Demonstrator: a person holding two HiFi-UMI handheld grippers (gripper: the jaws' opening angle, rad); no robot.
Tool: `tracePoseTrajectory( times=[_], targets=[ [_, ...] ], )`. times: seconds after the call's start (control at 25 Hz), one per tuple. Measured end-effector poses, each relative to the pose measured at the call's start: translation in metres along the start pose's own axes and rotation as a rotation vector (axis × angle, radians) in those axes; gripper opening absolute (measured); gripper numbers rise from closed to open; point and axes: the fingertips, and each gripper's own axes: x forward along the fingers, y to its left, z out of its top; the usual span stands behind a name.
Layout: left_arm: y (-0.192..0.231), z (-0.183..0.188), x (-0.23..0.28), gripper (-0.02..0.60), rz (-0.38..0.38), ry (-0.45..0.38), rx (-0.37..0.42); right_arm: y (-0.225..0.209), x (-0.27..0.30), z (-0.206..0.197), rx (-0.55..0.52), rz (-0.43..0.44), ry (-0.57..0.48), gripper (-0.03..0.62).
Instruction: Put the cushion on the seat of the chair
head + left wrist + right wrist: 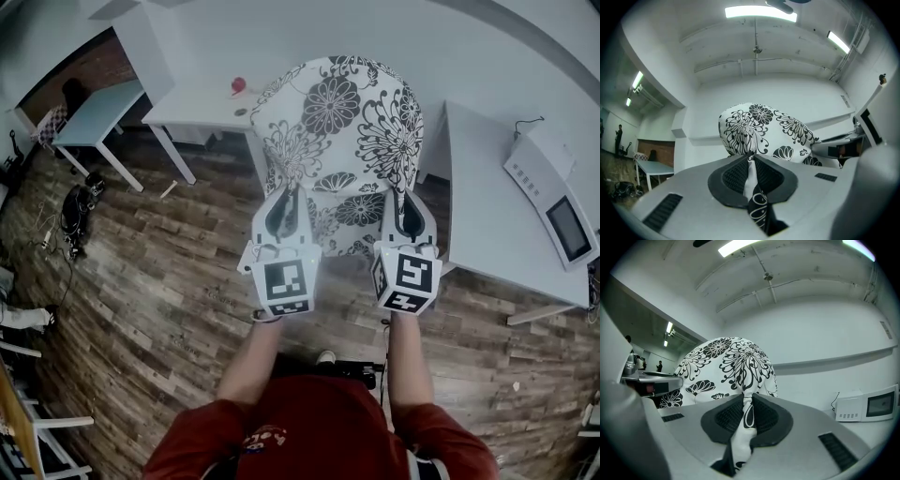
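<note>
A big white cushion (337, 131) with black flower print hangs in front of me above the wooden floor. My left gripper (288, 192) is shut on its lower left edge, and my right gripper (411, 197) is shut on its lower right edge. In the left gripper view the cushion (759, 126) rises beyond the jaws, and a fold of its fabric is pinched in the left gripper (750, 161). The right gripper view shows the same: fabric clamped in the right gripper (746, 401), with the cushion (733, 364) bulging behind. No chair seat shows in any view.
A white table (192, 108) with a small red object (238, 84) stands behind the cushion on the left. Further left is a pale blue table (94, 117). To the right, a white table (487, 225) carries a microwave (553, 202). Cables lie on the floor at the left (73, 214).
</note>
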Motion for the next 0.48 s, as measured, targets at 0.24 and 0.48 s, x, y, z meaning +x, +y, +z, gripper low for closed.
tracePoseTrajectory(
  times=[0.24,0.48],
  targets=[
    [-0.0007,-0.0025,0.0022,0.046,-0.005,-0.002,0.006,-0.001,0.0015,-0.0012,-0.001,-0.003,-0.005,0.057],
    [-0.0004,-0.0006,0.0014,0.046,-0.018,0.001,-0.007,-0.0005,-0.0016,0.0014,-0.014,-0.018,0.006,0.057]
  ],
)
